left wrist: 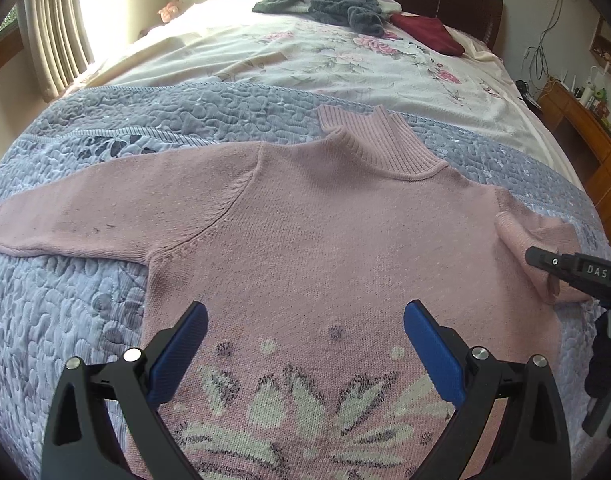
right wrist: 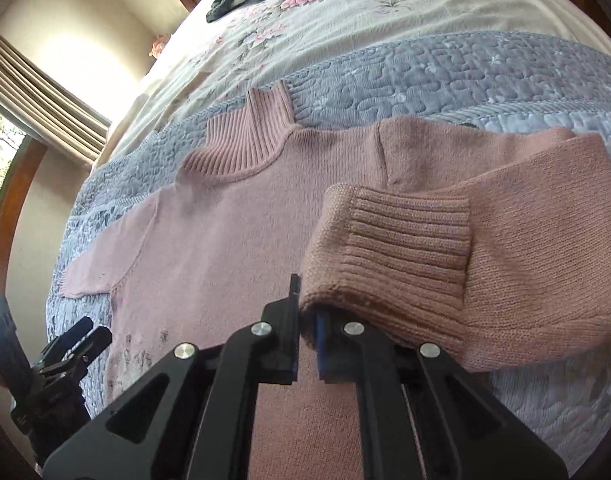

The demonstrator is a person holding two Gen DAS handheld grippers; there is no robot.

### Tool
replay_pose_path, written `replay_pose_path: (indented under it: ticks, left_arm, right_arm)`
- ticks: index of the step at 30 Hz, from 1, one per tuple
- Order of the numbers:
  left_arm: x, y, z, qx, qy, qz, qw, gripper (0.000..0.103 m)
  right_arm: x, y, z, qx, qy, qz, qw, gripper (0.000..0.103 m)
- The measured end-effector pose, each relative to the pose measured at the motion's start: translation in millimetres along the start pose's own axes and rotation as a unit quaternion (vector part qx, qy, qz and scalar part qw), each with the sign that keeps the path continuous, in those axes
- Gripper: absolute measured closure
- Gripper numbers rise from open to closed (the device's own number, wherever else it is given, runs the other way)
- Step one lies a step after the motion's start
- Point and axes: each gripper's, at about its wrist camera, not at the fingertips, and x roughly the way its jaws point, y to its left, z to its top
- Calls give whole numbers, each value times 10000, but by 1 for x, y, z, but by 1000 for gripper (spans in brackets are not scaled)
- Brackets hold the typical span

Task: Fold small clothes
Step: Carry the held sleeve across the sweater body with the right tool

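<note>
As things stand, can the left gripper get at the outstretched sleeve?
Probably yes: the left gripper is open over the sweater, and the flat sleeve lies uncovered to its left.

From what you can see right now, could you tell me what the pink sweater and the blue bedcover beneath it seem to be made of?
Pink sweater: apparently knitted yarn, matte; visible stitches, ribbed collar and cuff. Blue bedcover: likely quilted fabric with slight sheen; puffy stitched pebble pattern. Fibres can't be told.
</note>
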Motion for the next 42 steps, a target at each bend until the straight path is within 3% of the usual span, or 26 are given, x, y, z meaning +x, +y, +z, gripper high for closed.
replay_pose_path:
  ticks: [4,8,12,16,19,23,24,26,28,29,31,36,40,42]
  left_arm:
    - [2,-3,3,-46,111,-180,9998,4]
    - [5,-23,7,45,264,-495,9984,4]
    - [15,-64,12,260,466,-887,9946,4]
    - [38,-115,14,443,798,-1269,9877,4]
    - [64,-144,14,332,1157,-1546,9806,5]
    - [96,-169,11,205,1500,-1627,9750,7]
    - [103,-174,10,178,1570,-1643,9737,19]
    - [110,-179,9,149,1574,-1575,9748,30]
    - [107,-180,12,124,1465,-1722,9740,56]
    - [107,-180,13,79,1504,-1942,9693,78]
    - [104,-177,18,-16,1480,-2023,9681,89]
    - [76,-154,26,-119,1093,-2300,9670,92]
    - [58,-118,39,-267,778,-2243,9710,92]
    - [49,-97,44,-297,619,-2135,9745,92]
  right_arm:
    - [17,-3,-15,-21,408,63,9991,90]
    - [4,-8,-36,-273,618,397,9969,80]
    - [-34,-28,-53,-204,385,402,9982,80]
    - [-71,-65,-64,89,48,149,9998,80]
    - [-89,-94,-71,313,-101,-19,9995,80]
    - [-100,-129,-77,691,-217,-145,9973,80]
    - [-102,-135,-80,766,-242,-158,9966,80]
    - [-105,-144,-84,868,-282,-192,9956,80]
    - [-107,-150,-87,928,-306,-211,9950,80]
    - [-107,-152,-87,955,-316,-224,9947,80]
    - [-108,-155,-87,1005,-335,-218,9941,80]
    - [-110,-145,-76,969,-441,-184,9941,80]
    - [-110,-139,-63,1001,-508,-202,9935,69]
    - [-108,-135,-54,1023,-524,-140,9933,68]
